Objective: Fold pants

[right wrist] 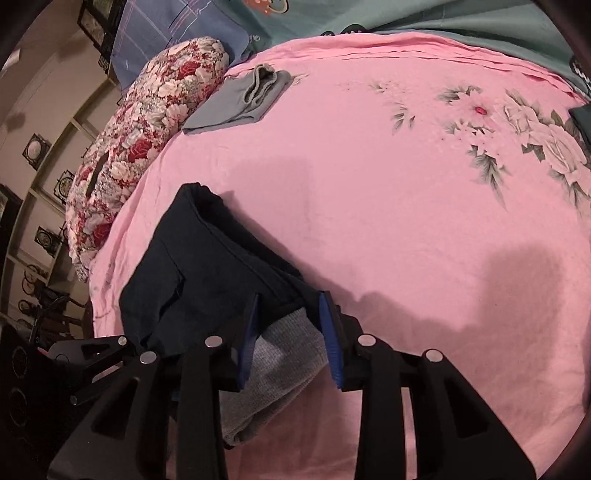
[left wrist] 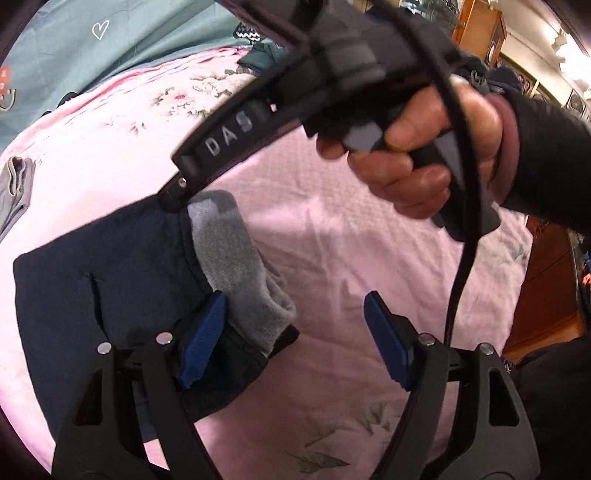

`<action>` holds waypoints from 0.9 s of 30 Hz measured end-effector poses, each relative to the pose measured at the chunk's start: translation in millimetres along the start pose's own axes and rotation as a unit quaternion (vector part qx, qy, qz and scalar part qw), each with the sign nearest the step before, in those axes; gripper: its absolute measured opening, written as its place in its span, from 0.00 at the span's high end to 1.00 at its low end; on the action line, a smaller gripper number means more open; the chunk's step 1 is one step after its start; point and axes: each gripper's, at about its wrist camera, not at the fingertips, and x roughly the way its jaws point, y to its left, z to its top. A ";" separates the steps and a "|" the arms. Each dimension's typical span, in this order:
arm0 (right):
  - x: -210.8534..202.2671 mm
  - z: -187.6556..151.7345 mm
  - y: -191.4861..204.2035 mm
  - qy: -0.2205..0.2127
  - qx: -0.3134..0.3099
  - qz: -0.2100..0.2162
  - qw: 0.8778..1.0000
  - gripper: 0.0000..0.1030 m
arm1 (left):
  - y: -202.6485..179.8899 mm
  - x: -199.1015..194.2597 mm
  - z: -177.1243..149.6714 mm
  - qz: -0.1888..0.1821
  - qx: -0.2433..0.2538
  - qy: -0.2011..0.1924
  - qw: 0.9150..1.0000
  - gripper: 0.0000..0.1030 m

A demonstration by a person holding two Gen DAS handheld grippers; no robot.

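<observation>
Dark navy pants (left wrist: 110, 280) with a grey fleece lining (left wrist: 236, 258) lie bunched on the pink floral bedspread (left wrist: 351, 229). My left gripper (left wrist: 295, 341) hovers open over their near edge. Its left pad (left wrist: 203, 339) is above the lining, and the other is over bare bedspread. A hand (left wrist: 424, 147) holds my right gripper, and one finger tip (left wrist: 177, 192) meets the pants' far edge. In the right wrist view my right gripper (right wrist: 291, 341) has its blue pads closed on a fold of the pants (right wrist: 207, 269) and grey lining (right wrist: 280, 354).
A folded grey garment (right wrist: 240, 99) lies at the far side of the bedspread, beside a red floral pillow (right wrist: 147, 129). A teal blanket (right wrist: 424, 18) covers the bed's far end. A black cable (left wrist: 458, 258) hangs from the right gripper. Wooden furniture (left wrist: 543, 295) stands beside the bed.
</observation>
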 end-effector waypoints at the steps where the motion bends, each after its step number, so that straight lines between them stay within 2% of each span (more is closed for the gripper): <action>1: -4.7 0.6 -0.7 -0.002 0.010 0.014 1.000 0.68 | 4.7 -8.8 6.8 -0.007 -0.009 -0.003 1.000 0.25; 4: -26.1 0.3 -6.5 -0.025 0.036 0.034 0.998 0.57 | 23.8 -41.7 11.1 0.004 -0.054 -0.033 0.998 0.24; 6: -41.7 -2.4 -11.7 -0.047 0.051 0.030 0.997 0.35 | 52.3 -70.9 11.5 0.015 -0.100 -0.057 0.993 0.22; 9: -50.3 -8.3 -11.6 -0.053 0.055 0.043 0.996 0.28 | 98.1 -102.1 8.6 0.039 -0.152 -0.080 0.984 0.17; 13: -42.0 -16.8 -11.8 -0.034 0.067 0.037 0.996 0.26 | 159.4 -110.5 6.6 0.063 -0.195 -0.070 0.976 0.13; 16: -30.8 -20.7 -15.0 -0.024 0.100 0.027 0.994 0.26 | 191.7 -96.7 8.2 0.101 -0.208 -0.033 0.972 0.13; 19: -18.7 -20.9 -12.7 -0.011 0.117 0.027 0.993 0.26 | 214.4 -79.6 9.8 0.117 -0.218 -0.005 0.969 0.12; 23: -8.1 -20.6 -9.8 0.008 0.129 0.028 0.991 0.26 | 234.3 -53.1 7.0 0.112 -0.235 0.042 0.965 0.10; 27: -0.8 -19.2 -7.8 0.022 0.141 0.029 0.989 0.25 | 241.0 -36.8 5.3 0.102 -0.240 0.055 0.964 0.10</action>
